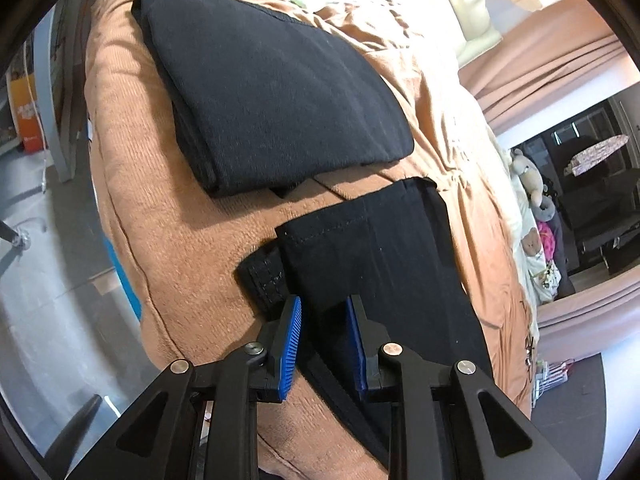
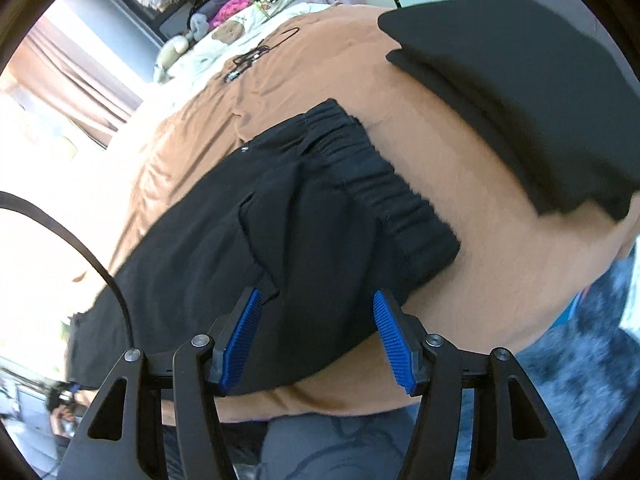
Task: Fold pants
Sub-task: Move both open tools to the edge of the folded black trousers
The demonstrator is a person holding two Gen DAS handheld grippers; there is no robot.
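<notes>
Black pants (image 2: pixel 280 240) lie spread on an orange-brown blanket (image 2: pixel 460 184), with the elastic waistband (image 2: pixel 384 188) at the far side. My right gripper (image 2: pixel 318 320) hovers over the seat of the pants, its jaws wide open and touching nothing. In the left wrist view the hem end of a pant leg (image 1: pixel 380 248) runs toward me. My left gripper (image 1: pixel 324 304) straddles that leg near its left edge, with the blue pads (image 1: pixel 290 340) a narrow gap apart and the cloth lying flat between them, not visibly pinched. A folded black garment (image 1: pixel 272 92) rests farther back on the blanket.
The same folded black garment (image 2: pixel 520 100) sits right of the waistband. A dark cable (image 2: pixel 248 60) lies on the blanket far back. Stuffed toys (image 1: pixel 532 184) line the bed's right side. The bed edge drops to grey floor (image 1: pixel 48 280) at left. A person's grey-clad legs (image 2: pixel 340 448) stand below.
</notes>
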